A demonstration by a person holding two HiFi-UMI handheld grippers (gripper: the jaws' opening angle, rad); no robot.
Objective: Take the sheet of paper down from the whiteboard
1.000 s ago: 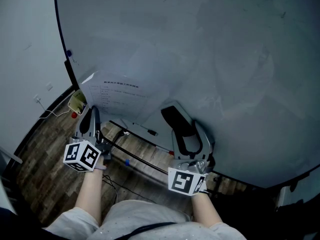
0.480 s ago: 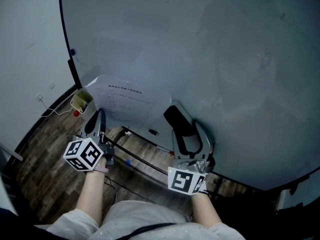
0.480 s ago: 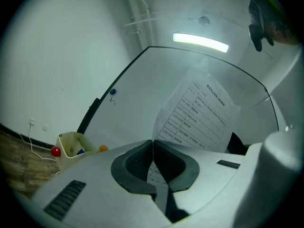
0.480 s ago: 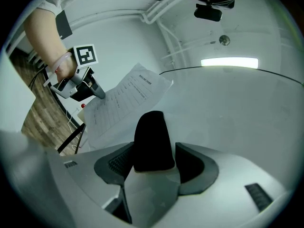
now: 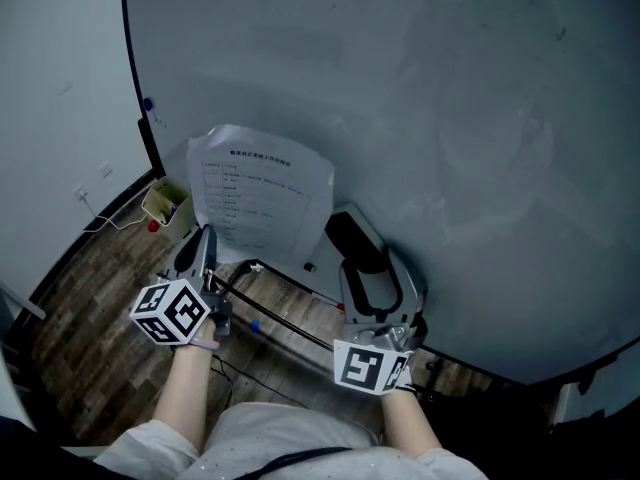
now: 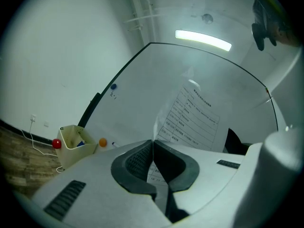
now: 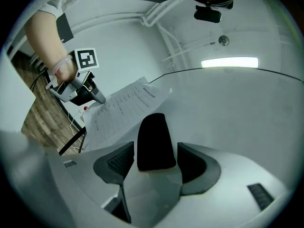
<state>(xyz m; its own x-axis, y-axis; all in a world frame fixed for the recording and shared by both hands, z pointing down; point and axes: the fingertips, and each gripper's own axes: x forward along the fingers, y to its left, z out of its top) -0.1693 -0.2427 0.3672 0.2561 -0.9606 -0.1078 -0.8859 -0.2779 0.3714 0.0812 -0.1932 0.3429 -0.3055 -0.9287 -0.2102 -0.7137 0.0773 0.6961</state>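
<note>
Now the sheet of paper [image 5: 262, 193] has curled off the whiteboard [image 5: 450, 118], pinched in the left gripper [image 6: 153, 144] fingers. Fingers of the right gripper [image 7: 156, 152] clasp a black eraser [image 7: 153, 132].

The sheet of paper [image 5: 260, 193] was thin and smooth. The whiteboard [image 5: 450, 118] looked smooth and a bit shiny. I saw a wood floor [image 5: 90, 298]. The left gripper [image 6: 153, 145] had smooth plastic and bumpy rubber pads [image 6: 135, 161]. The right gripper [image 7: 154, 147] had a dull black block [image 7: 152, 134].
</note>
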